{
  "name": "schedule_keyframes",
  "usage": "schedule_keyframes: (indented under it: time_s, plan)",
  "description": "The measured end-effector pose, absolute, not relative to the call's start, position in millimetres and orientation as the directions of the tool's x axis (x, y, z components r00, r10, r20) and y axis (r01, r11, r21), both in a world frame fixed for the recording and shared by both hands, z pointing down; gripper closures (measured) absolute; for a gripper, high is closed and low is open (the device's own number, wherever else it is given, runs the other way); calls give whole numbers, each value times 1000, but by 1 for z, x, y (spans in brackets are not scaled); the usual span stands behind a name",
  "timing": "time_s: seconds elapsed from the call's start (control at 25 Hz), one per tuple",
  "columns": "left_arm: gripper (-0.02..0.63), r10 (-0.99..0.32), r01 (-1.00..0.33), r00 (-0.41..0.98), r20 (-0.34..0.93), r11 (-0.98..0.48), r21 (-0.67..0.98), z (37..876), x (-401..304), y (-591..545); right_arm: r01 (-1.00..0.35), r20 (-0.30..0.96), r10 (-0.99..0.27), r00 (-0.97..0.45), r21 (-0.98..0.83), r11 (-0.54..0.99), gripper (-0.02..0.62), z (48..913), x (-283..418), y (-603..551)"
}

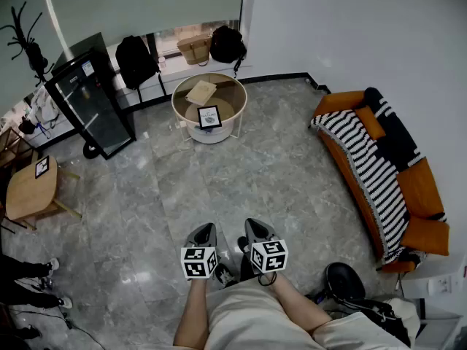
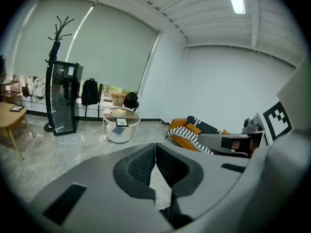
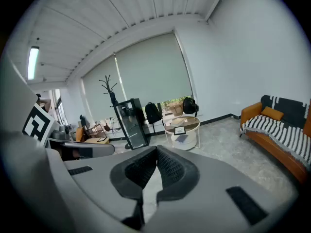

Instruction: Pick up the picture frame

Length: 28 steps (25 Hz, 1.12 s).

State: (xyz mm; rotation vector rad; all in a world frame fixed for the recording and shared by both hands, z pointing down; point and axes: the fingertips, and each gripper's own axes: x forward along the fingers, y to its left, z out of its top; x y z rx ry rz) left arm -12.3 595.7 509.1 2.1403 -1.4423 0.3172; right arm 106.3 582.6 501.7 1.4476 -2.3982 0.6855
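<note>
Picture frame [image 1: 209, 117] on round table [image 1: 228, 92], print unreadable

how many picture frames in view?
2: one picture frame on the round table, a second frame on the wooden side table. The flat item on the round table's lower shelf is unclear.

This is looking like a lounge or a waiting corner of an office. An orange sofa [image 1: 423, 188] is standing by the white wall [image 1: 350, 28], with a striped blanket [image 1: 365, 159] lying over it. A round low surface [image 1: 244, 102] is standing near the window, where a roller blind [image 1: 146, 6] is hanging down and backpacks [image 1: 135, 60] are sitting below it. A coat stand [image 1: 25, 42] and a glass-door cabinet [image 1: 91, 104] are standing on the grey stone floor [image 1: 255, 188].
</note>
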Motion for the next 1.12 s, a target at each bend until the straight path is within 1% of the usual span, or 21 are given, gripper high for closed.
schedule_keyframes:
  time_s: [0.28, 0.52, 0.64, 0.76, 0.88, 0.96, 1.12]
  plan:
    - [584, -783, -901, 413, 464, -278, 333, 514, -19, 589, -883, 448, -761, -469, -247, 399, 561, 499, 99, 580]
    - [584, -763, -880, 447, 466, -281, 384, 525, -3, 573, -913, 507, -760, -406, -193, 359, 561, 513, 117, 573]
    - [584, -748, -871, 467, 472, -295, 393, 529, 9, 559, -911, 514, -753, -411, -249, 327, 561, 521, 127, 564]
    - [584, -742, -875, 466, 482, -305, 376, 531, 16, 540, -910, 508, -758, -410, -281, 304, 561, 526, 136, 547]
    - [584, -722, -889, 452, 524, -319, 328, 537, 22, 523, -905, 500, -759, -417, -304, 296, 560, 526, 142, 523]
    - [584, -712, -897, 440, 547, -321, 304, 539, 24, 510, -899, 491, -757, -431, -309, 312, 560, 521, 144, 502]
    - [584, -720, -909, 417, 555, -313, 275, 537, 25, 470, -888, 447, -772, -452, -312, 338, 560, 509, 153, 447]
